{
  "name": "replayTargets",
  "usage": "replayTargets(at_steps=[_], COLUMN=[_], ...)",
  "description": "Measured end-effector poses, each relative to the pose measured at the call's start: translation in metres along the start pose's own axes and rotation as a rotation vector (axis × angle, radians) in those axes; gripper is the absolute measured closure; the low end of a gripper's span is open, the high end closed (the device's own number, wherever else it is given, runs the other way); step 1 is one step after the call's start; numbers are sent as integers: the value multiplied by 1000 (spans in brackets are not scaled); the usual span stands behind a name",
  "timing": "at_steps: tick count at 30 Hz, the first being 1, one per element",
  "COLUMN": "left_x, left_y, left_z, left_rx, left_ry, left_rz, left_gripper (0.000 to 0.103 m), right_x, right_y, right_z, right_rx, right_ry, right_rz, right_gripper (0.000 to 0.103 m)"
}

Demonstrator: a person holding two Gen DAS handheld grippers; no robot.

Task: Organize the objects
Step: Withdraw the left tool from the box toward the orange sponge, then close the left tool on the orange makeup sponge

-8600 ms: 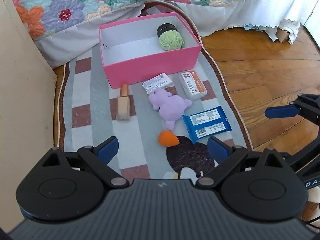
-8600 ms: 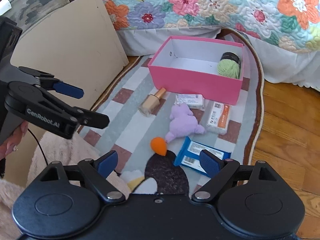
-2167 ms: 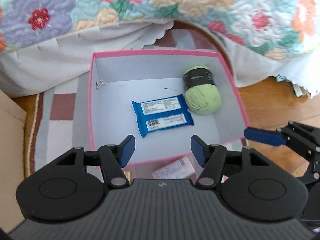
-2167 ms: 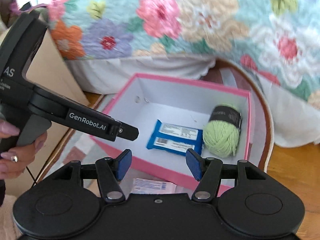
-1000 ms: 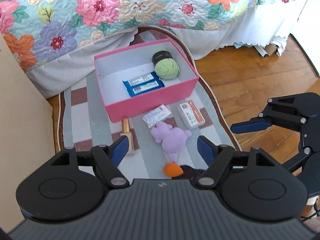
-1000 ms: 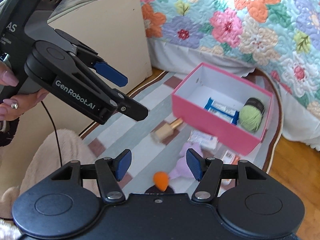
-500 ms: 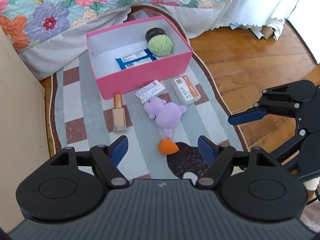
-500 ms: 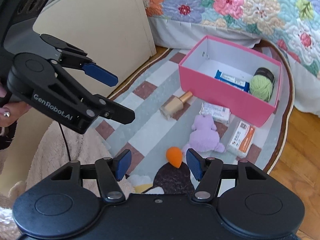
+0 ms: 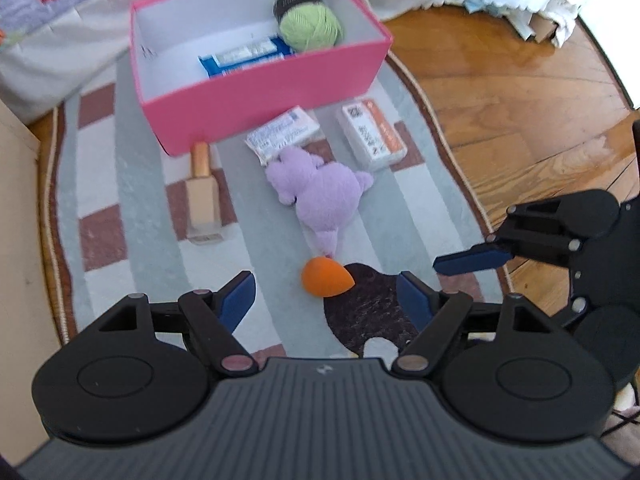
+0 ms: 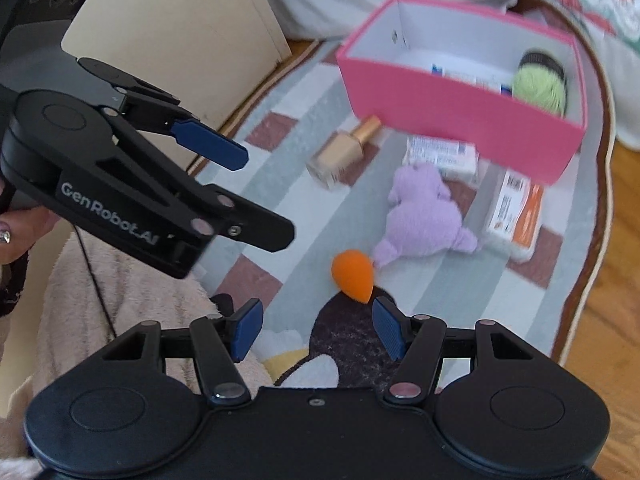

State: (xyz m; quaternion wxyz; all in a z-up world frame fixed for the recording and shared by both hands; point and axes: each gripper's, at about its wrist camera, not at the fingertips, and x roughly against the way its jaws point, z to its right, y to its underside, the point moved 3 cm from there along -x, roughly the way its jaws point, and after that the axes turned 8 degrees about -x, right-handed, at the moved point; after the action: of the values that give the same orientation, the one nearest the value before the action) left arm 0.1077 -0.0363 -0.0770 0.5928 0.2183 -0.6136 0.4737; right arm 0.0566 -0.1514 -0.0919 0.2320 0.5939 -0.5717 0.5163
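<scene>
From the left wrist we see into the box (image 9: 256, 92) from above: the blue pack (image 9: 244, 56) lies flat on its white floor and the green yarn (image 9: 310, 28) sits in its far right corner. From the right wrist the box's near wall hides most of the pack, and only this view shows the cream board (image 10: 168, 28) left of the box and the pink fleece (image 10: 120, 304) under our left gripper (image 10: 264, 196).

Half a second ago both cameras sat higher; now the orange sponge (image 9: 326, 278) lies just ahead of the left gripper (image 9: 326, 300), and just past the right gripper (image 10: 316, 330) too. Nothing on the rug (image 9: 136, 184) has shifted.

Both pairs of fingers stand wide apart, holding nothing.

In front of the box lie a glass bottle (image 9: 202, 196) with a gold cap, a crinkly white packet (image 9: 282, 134) touching a fuzzy purple plush (image 9: 320, 192), and an orange-and-white carton (image 9: 372, 134). The sponge is teardrop-shaped and smooth, nearest us of all; the box is glossy pink card.
</scene>
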Motion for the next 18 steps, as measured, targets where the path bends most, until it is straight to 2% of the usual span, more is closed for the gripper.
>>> replayTargets(at_steps=[3,6,9,14,18], left_x=[-25,-40,-55,-81,-97], left_y=[0,1,4,9,15], left_z=[-3,-8,-9,-16,-26], left_rx=[12,32,49,94,138], left_ry=[17,53,86,94,115], left_rz=[-32,-19,-5,-15,-17], left_gripper=[26,26,27,30,37], right_x=[-22,-44,-59,-80,-100], right_y=[2,3,1,1,6], right_z=[9,17,24,34,40], right_rx=[-49,-98,-117,-146,-189], right_ry=[-15,-35,-17,-7,-12], right_rz=[-24,-46,-44,-43,-70], right_gripper=[37,37,37,37,37])
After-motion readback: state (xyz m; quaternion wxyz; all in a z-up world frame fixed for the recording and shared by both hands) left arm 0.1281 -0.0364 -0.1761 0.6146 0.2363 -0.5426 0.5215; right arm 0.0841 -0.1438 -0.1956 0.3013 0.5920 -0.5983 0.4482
